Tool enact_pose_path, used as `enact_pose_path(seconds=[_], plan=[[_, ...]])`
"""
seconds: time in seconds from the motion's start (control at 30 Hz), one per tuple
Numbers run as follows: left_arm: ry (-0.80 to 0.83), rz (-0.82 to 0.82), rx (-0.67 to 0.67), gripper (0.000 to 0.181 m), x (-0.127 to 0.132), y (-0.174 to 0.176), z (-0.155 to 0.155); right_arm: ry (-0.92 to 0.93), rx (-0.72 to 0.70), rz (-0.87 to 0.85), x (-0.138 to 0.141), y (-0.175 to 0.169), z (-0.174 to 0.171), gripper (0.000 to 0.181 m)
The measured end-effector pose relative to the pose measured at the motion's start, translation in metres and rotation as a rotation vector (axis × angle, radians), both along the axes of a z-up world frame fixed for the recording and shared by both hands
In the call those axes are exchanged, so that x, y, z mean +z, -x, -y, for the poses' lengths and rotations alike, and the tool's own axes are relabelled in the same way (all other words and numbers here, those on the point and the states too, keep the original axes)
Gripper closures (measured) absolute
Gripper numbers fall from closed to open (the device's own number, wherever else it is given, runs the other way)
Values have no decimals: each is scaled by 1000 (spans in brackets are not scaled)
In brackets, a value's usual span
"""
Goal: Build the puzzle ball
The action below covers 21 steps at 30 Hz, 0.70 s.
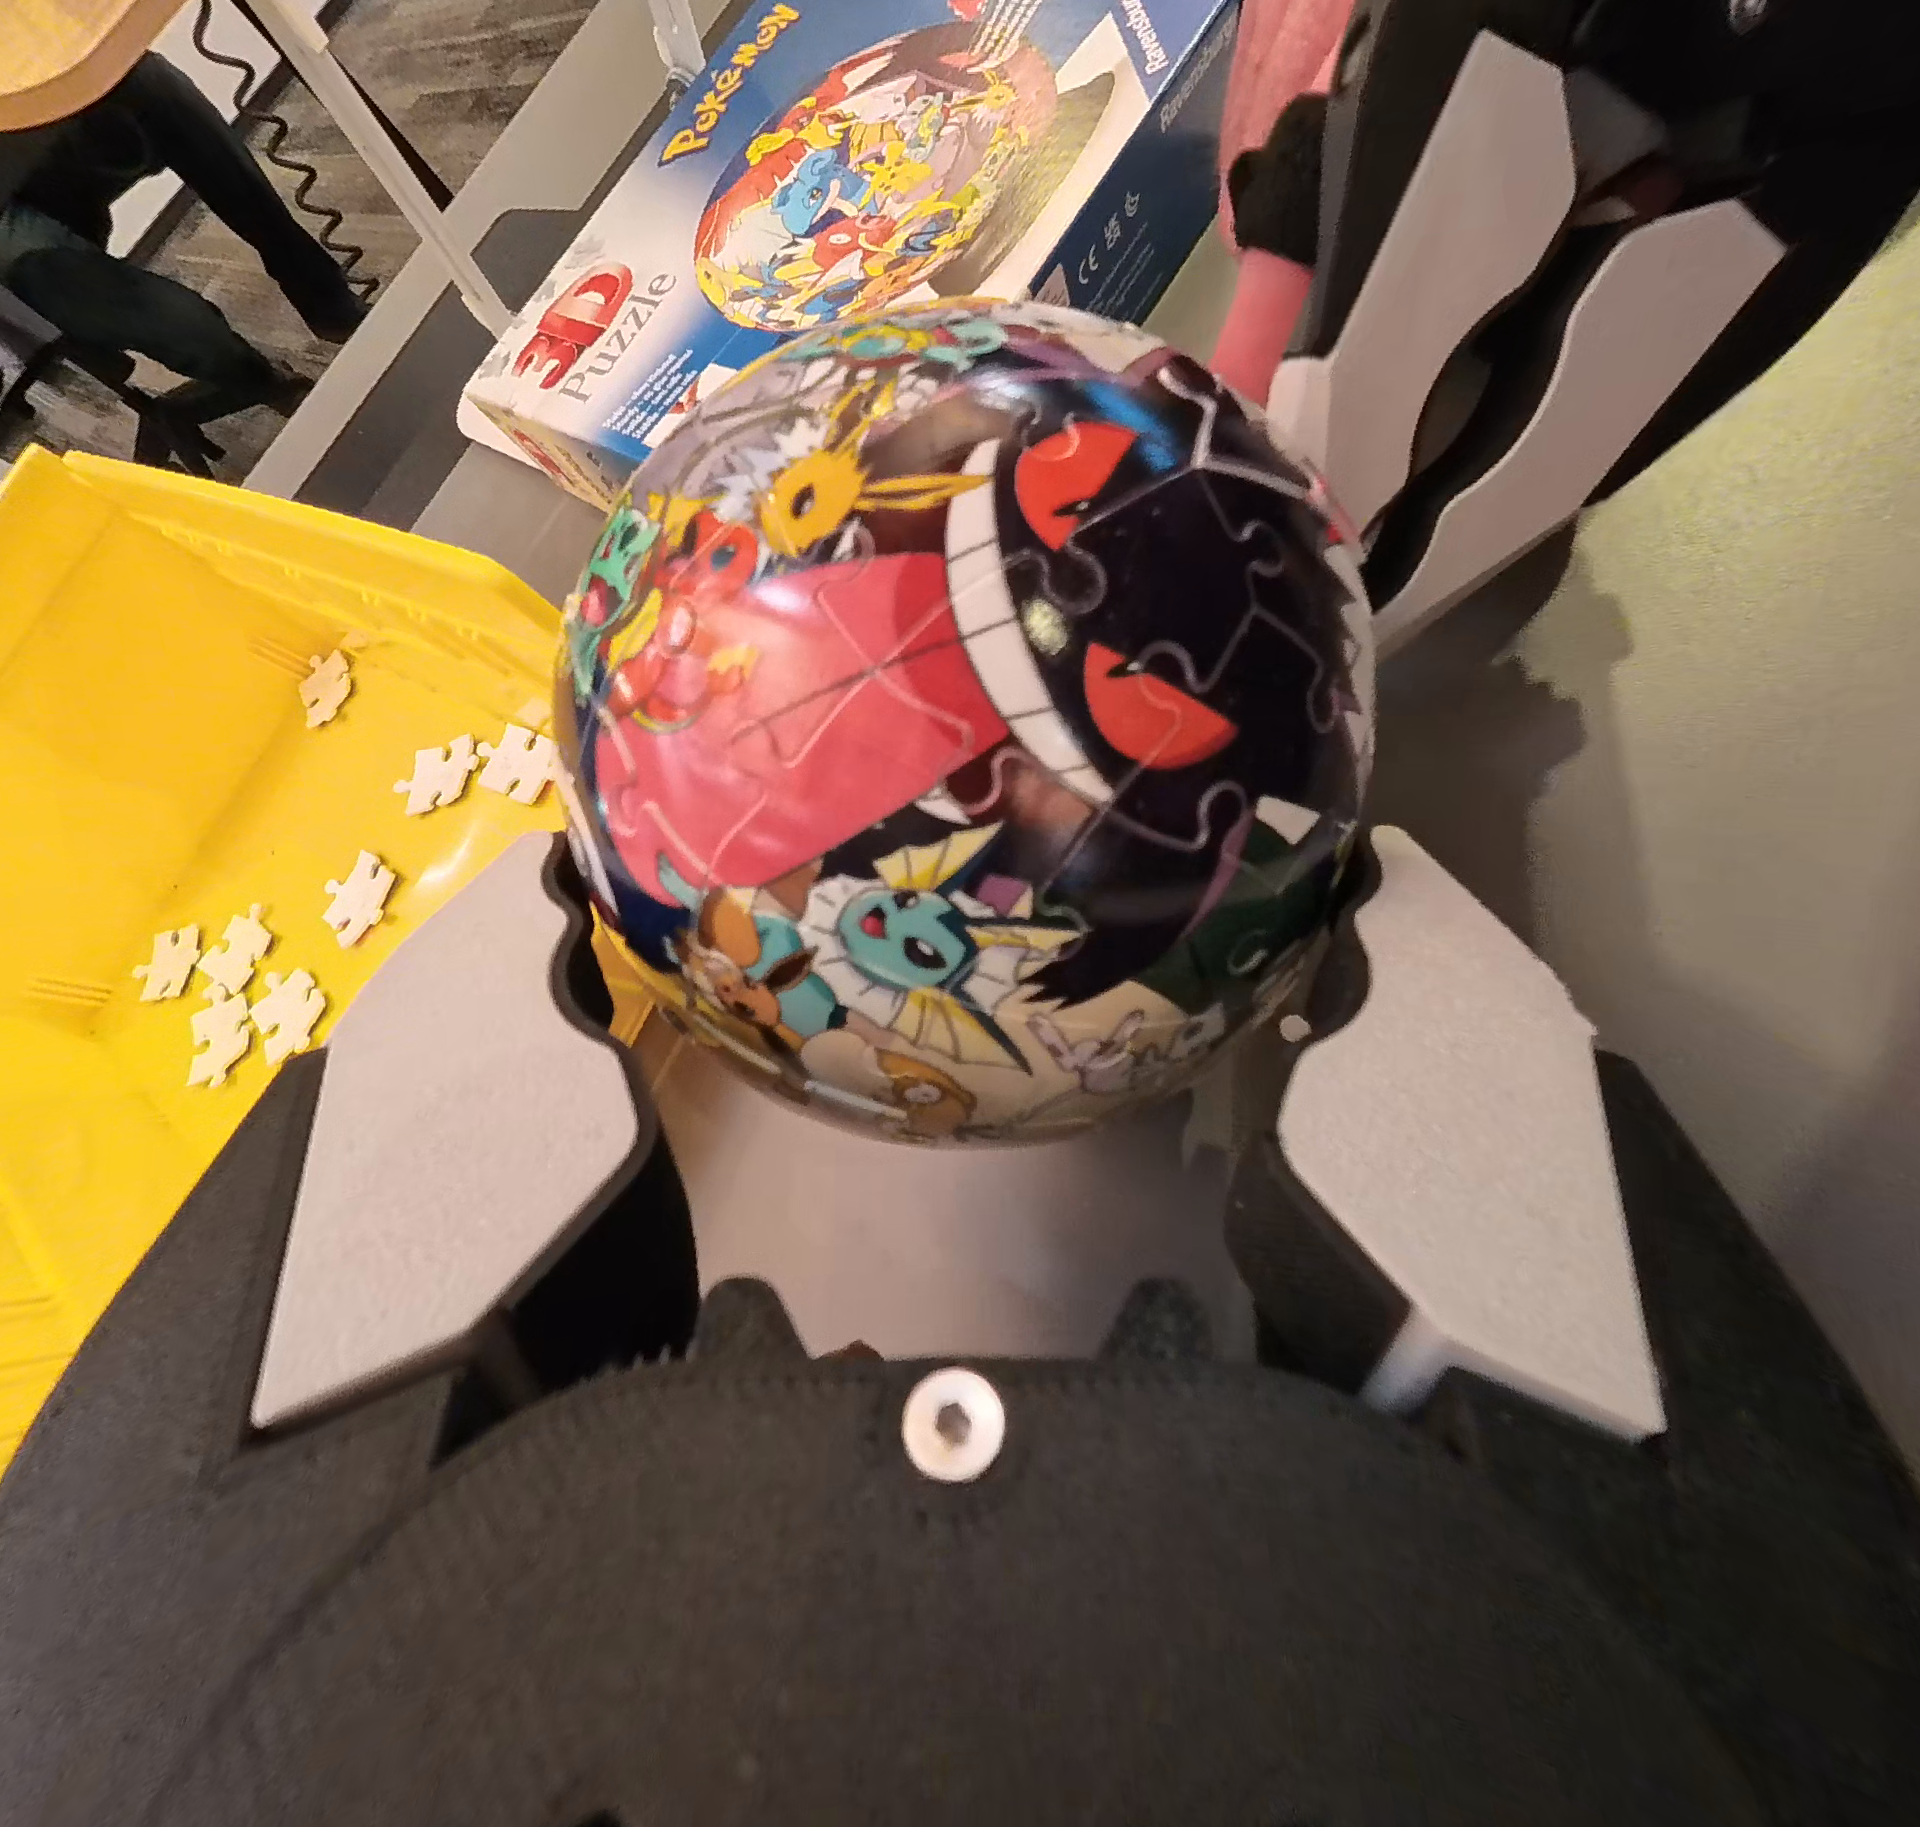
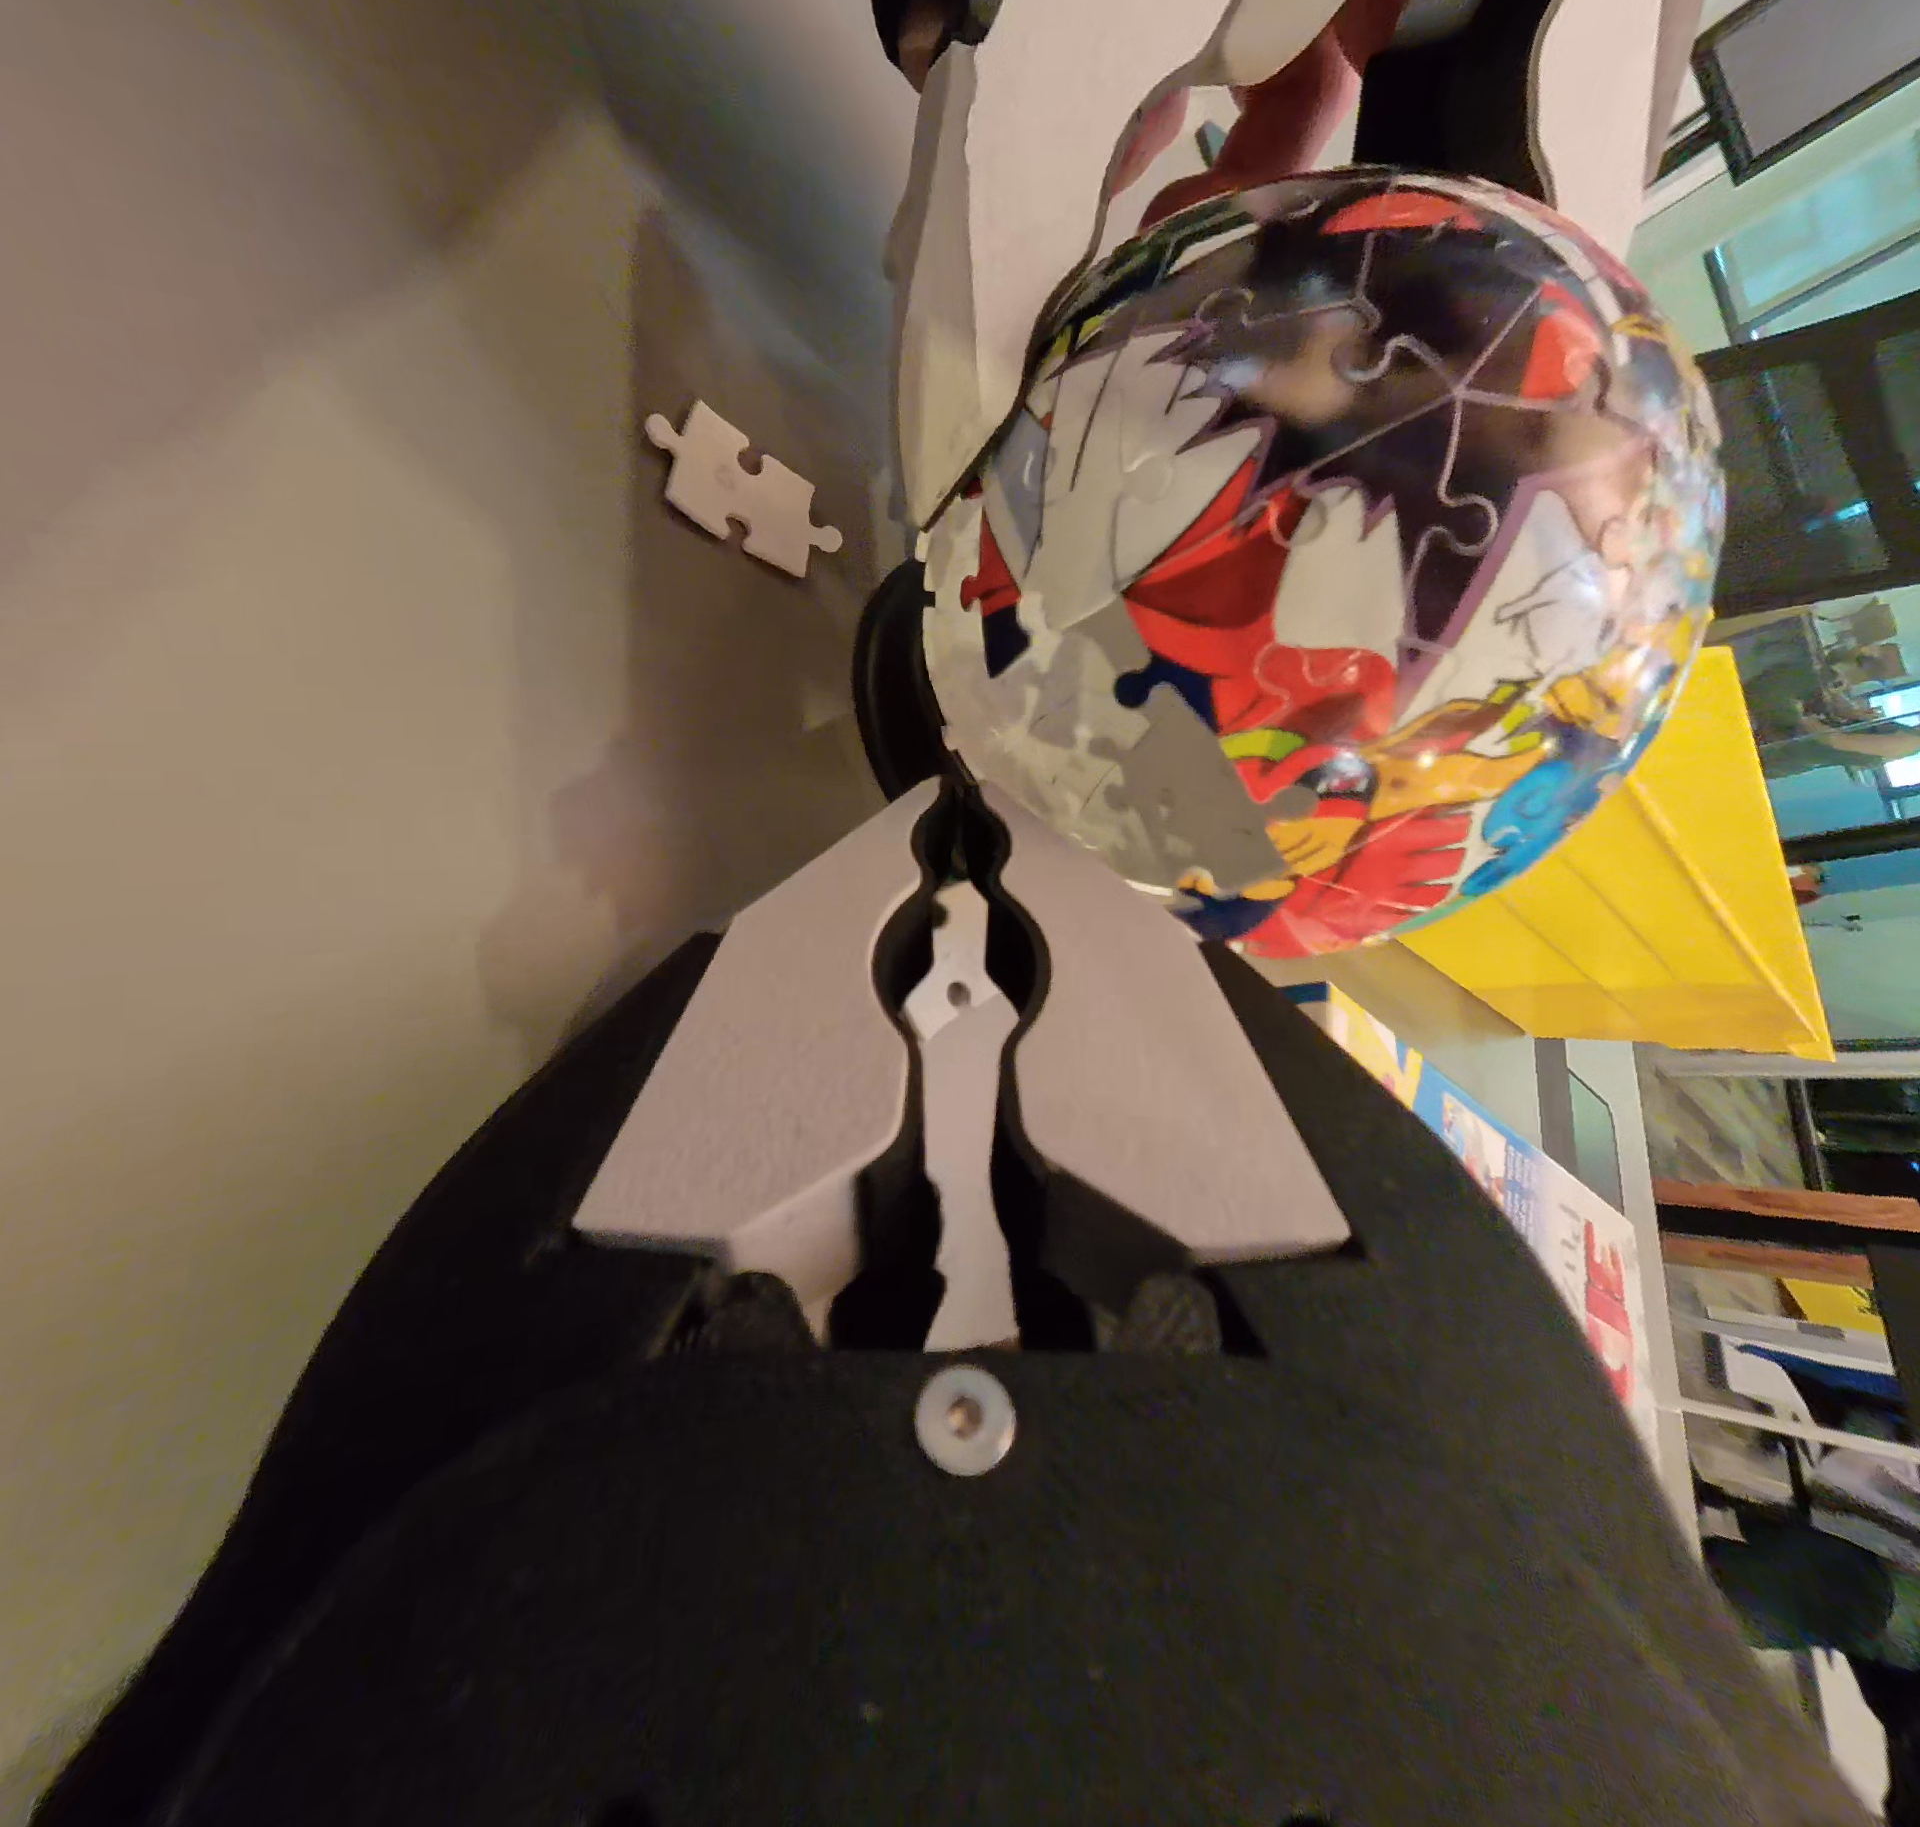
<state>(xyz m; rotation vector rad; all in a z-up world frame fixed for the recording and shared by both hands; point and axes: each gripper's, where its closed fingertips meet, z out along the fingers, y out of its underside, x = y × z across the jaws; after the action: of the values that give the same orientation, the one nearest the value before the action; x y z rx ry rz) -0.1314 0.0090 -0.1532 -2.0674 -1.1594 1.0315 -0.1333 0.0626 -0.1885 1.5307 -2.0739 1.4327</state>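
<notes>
The colourful puzzle ball (image 1: 966, 717) is gripped between the fingers of my left gripper (image 1: 961, 904) and held above the grey table (image 1: 1714, 738). In the right wrist view the ball (image 2: 1351, 551) shows a jagged gap on its lower left side, with grey inside. My right gripper (image 2: 951, 827) is shut on a white puzzle piece (image 2: 951, 988), and its tips sit right at the edge of that gap. The right gripper also shows in the left wrist view (image 1: 1455, 250), behind the ball on the right. One loose white piece (image 2: 743, 489) lies on the table.
A yellow bin (image 1: 156, 634) with several loose white pieces (image 1: 353, 894) stands at the left of the ball. The puzzle's box (image 1: 935, 146) lies behind the ball. A pink sleeve (image 1: 1278, 63) is by the right gripper. Desk legs and a seated person are at the far left.
</notes>
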Motion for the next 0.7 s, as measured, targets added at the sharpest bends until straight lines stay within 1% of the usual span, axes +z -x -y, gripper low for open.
enact_pose_path(seconds=[0.07, 0.13, 0.17, 0.23, 0.4, 0.53, 0.63, 0.67, 0.7], plan=[[-2, -2, 1, 50, 0, 0, 0, -24, -21, 8, -1, 4, 0, 178], [-5, -3, 1, 50, 0, 0, 0, -56, -40, 25, -4, 7, 1, 169], [-5, -3, 1, 50, 0, 0, 0, -65, -39, 32, -4, 6, 0, 167], [-6, -1, 1, 50, 0, 0, 0, -75, -39, 27, -3, 7, -2, 166], [-17, -5, 1, 50, 0, 0, 1, -120, -94, 59, -4, 19, -8, 165], [-26, -2, 6, 50, -1, -1, 1, -157, -117, 130, -3, 18, -14, 163], [-36, 0, 19, 49, -4, -3, 3, -230, -175, 212, -5, 22, -11, 146], [-41, -1, 23, 49, -4, -4, 4, -253, -175, 249, -6, 21, -10, 146], [-38, -1, 27, 49, -3, -5, 4, -280, -179, 281, -8, 21, -9, 141]])
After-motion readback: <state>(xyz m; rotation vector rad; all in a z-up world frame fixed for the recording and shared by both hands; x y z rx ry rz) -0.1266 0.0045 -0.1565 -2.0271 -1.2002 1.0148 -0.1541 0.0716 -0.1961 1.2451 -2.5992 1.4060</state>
